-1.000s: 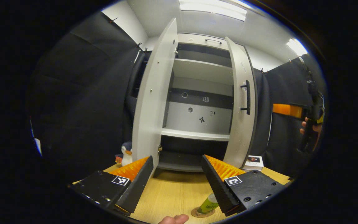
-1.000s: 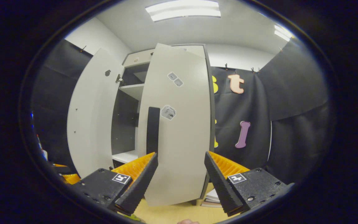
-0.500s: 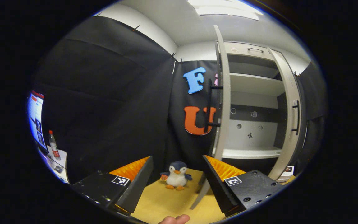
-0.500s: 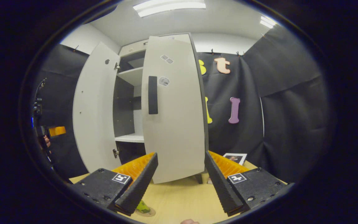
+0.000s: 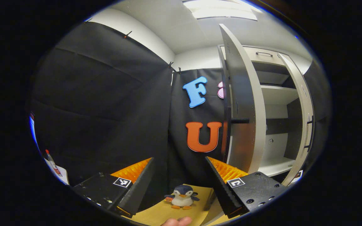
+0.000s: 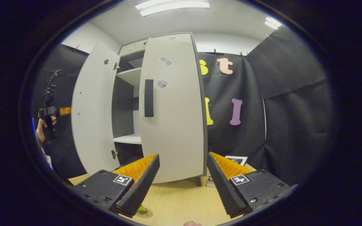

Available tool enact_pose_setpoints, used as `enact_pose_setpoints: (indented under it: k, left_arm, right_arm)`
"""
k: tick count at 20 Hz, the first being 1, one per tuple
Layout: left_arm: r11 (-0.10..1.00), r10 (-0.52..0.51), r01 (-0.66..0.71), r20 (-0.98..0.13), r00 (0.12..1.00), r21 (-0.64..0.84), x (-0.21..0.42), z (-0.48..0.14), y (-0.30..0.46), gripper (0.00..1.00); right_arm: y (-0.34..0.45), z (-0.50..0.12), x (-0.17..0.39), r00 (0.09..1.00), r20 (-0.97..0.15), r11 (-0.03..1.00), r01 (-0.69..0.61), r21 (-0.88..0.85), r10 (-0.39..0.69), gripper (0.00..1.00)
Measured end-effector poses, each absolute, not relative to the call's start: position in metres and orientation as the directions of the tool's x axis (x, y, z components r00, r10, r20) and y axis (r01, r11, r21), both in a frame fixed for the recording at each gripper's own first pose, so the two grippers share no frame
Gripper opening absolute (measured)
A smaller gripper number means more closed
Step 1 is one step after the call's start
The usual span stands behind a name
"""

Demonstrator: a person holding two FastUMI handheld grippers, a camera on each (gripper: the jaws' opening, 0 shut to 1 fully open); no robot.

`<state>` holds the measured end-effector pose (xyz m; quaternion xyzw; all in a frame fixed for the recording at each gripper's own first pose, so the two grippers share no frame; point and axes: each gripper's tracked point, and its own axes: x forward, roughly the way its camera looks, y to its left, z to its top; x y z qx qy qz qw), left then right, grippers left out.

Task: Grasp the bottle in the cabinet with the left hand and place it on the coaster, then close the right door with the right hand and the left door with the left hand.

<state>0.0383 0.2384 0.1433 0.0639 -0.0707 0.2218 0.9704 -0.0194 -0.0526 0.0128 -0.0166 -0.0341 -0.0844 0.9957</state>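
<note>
In the right gripper view a small green bottle [image 6: 142, 210] stands on a round coaster [image 6: 147, 214] on the wooden table, partly hidden behind one finger. My right gripper [image 6: 183, 154] is open and bare, close in front of the right door [image 6: 174, 119]. That door is swung most of the way shut, its dark handle [image 6: 149, 98] facing me. The left door [image 6: 93, 113] stands wide open. My left gripper [image 5: 179, 158] is open with nothing in it, on the outer side of the left door [image 5: 244, 103], near its handle [image 5: 239, 120]. The left gripper [image 6: 58, 110] is also seen far left, held by a hand [image 6: 41, 128].
A toy penguin [image 5: 182, 196] sits on the table [image 5: 156, 213] beside the left door. The cabinet shelves [image 5: 275, 166] look bare. A flat booklet [image 6: 236, 160] lies right of the cabinet. A red-capped bottle [image 5: 51, 161] stands on a side surface far left.
My left gripper has swung left, from facing the open cabinet to the outer side of the left door. The right door has swung further shut, and my right gripper has drawn back a little.
</note>
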Motion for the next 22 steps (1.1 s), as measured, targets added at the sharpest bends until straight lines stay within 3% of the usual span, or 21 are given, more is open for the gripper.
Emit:
enact_pose_setpoints:
  k: [4, 5, 7, 8, 9, 11, 12, 13, 14, 18, 21, 22]
  left_arm:
    - [0.897, 0.419, -0.437, 0.181, 0.89, 0.071, 0.043, 0.143, 0.233, 0.93]
    - [0.9, 0.41, -0.428, 0.177, 0.895, 0.085, 0.044, 0.142, 0.228, 0.99]
    - [0.901, 0.387, -0.412, 0.176, 0.905, 0.137, 0.044, 0.145, 0.219, 1.0]
    - [0.902, 0.377, -0.404, 0.177, 0.909, 0.154, 0.044, 0.145, 0.213, 0.99]
    - [0.905, 0.365, -0.392, 0.173, 0.915, 0.162, 0.045, 0.144, 0.206, 0.92]
    - [0.927, 0.317, -0.341, 0.159, 0.935, 0.154, 0.048, 0.14, 0.189, 0.99]
    - [0.942, 0.282, -0.303, 0.148, 0.948, 0.142, 0.051, 0.138, 0.177, 0.99]
    - [0.956, 0.244, -0.262, 0.14, 0.96, 0.132, 0.057, 0.135, 0.164, 0.92]
    - [0.967, 0.205, -0.222, 0.136, 0.969, 0.123, 0.063, 0.133, 0.151, 0.99]
    - [0.99, 0.072, -0.087, 0.128, 0.989, 0.114, 0.087, 0.127, 0.101, 0.99]
    - [0.992, 0.044, -0.06, 0.146, 0.988, 0.11, 0.098, 0.128, 0.083, 0.95]
    - [0.992, 0.042, -0.059, 0.149, 0.988, 0.111, 0.099, 0.128, 0.081, 0.99]
  right_arm:
    - [-0.054, 0.015, -0.02, 0.985, 0.075, 0.987, 0.16, -0.034, -0.157, 0.99]
    - [-0.054, 0.015, -0.02, 0.985, 0.073, 0.987, 0.156, -0.029, -0.154, 0.99]
    - [-0.055, 0.016, -0.018, 0.987, 0.069, 0.989, 0.148, -0.019, -0.147, 0.99]
    - [-0.055, 0.017, -0.017, 0.987, 0.07, 0.989, 0.148, -0.013, -0.146, 0.99]
    - [-0.056, 0.02, -0.017, 0.987, 0.076, 0.989, 0.146, -0.006, -0.145, 0.98]
    - [-0.057, 0.027, -0.018, 0.985, 0.093, 0.989, 0.146, 0.006, -0.146, 0.99]
    - [-0.057, 0.03, -0.018, 0.984, 0.099, 0.989, 0.146, 0.009, -0.146, 0.99]
    - [-0.058, 0.033, -0.018, 0.984, 0.104, 0.989, 0.148, 0.009, -0.148, 0.99]
    - [-0.059, 0.035, -0.018, 0.983, 0.106, 0.988, 0.152, 0.006, -0.152, 0.98]
    - [-0.075, 0.037, -0.029, 0.972, 0.109, 0.978, 0.207, 0.002, -0.206, 0.98]
    - [-0.089, 0.035, -0.042, 0.96, 0.112, 0.966, 0.258, 0.021, -0.258, 0.99]
    - [-0.092, 0.034, -0.046, 0.956, 0.108, 0.962, 0.271, 0.025, -0.272, 0.99]
